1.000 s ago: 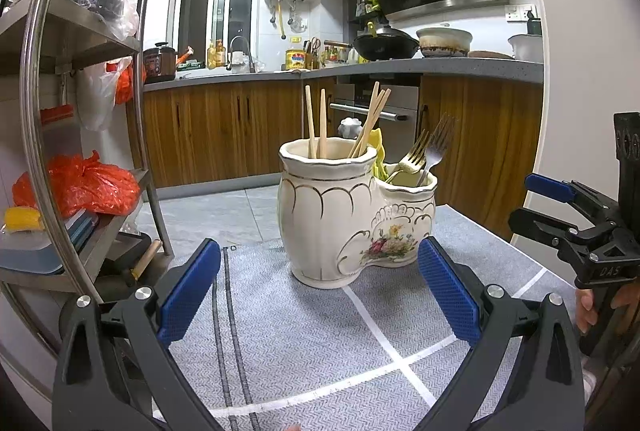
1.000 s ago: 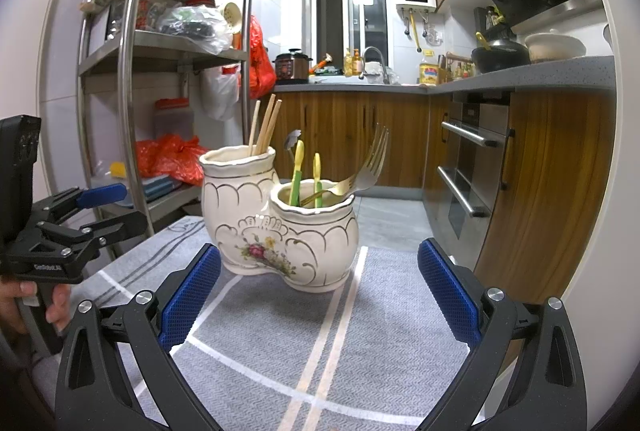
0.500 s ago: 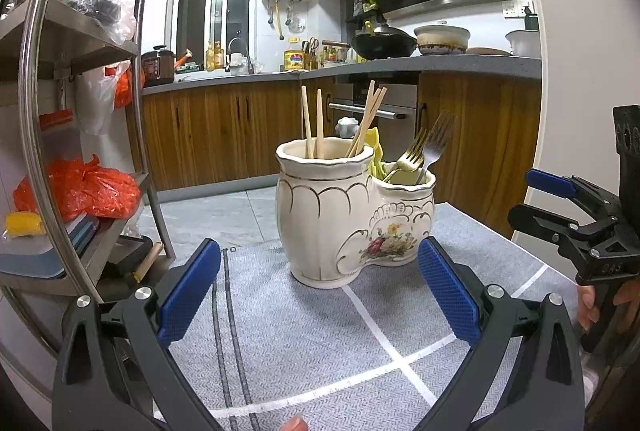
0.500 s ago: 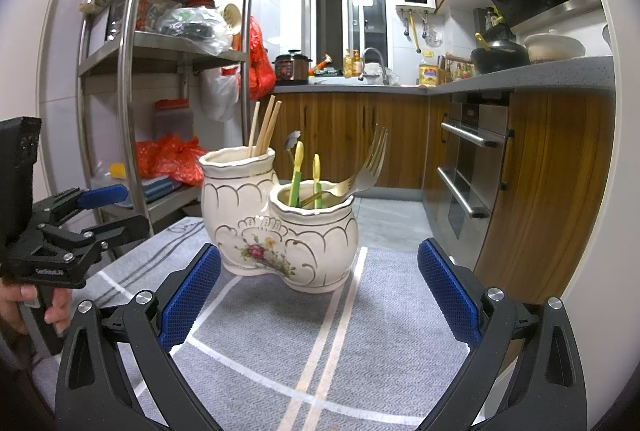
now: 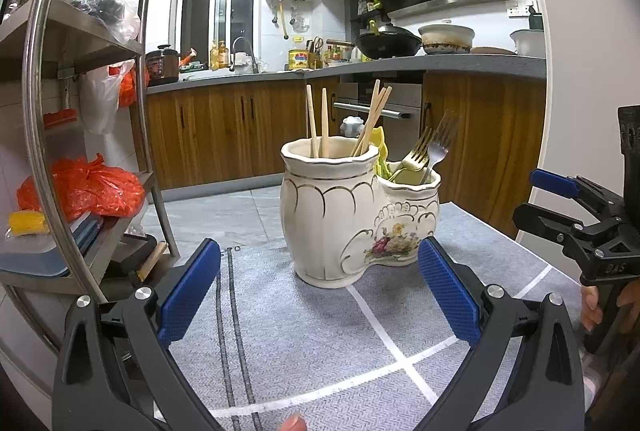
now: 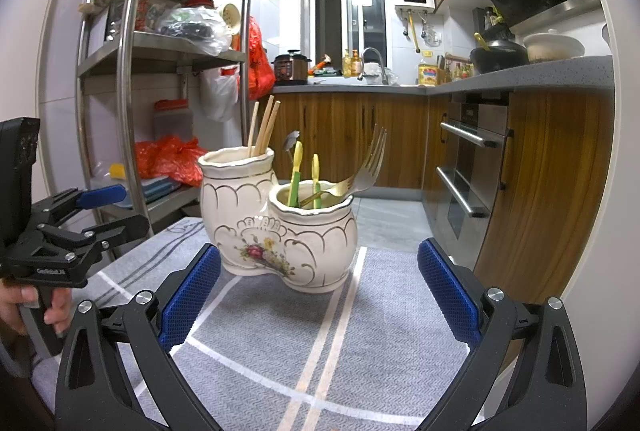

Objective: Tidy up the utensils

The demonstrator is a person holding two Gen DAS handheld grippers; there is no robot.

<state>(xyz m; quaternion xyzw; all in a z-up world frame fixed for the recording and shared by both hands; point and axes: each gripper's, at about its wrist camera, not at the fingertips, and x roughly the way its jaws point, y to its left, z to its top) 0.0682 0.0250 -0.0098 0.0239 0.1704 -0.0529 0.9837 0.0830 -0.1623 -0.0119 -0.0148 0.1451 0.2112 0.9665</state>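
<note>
A cream two-pot ceramic utensil holder (image 5: 352, 215) with a flower print stands on a grey cloth. Its taller pot holds several wooden chopsticks (image 5: 320, 121). Its lower pot holds a gold fork and a silver fork (image 5: 436, 147) and yellow-green handled utensils (image 6: 296, 173). The holder also shows in the right wrist view (image 6: 276, 227). My left gripper (image 5: 320, 295) is open and empty, a short way in front of the holder. My right gripper (image 6: 320, 295) is open and empty, facing the holder from the other side.
A steel shelf rack (image 5: 80, 151) with red bags stands left of the table. Wooden kitchen cabinets and an oven (image 6: 472, 171) lie behind. The cloth's far edge (image 5: 480, 219) drops to the floor. The right gripper shows in the left wrist view (image 5: 580, 227).
The left wrist view has shifted slightly; the holder sits a touch lower and closer. Both grippers stay open and empty. The utensils have not moved.
</note>
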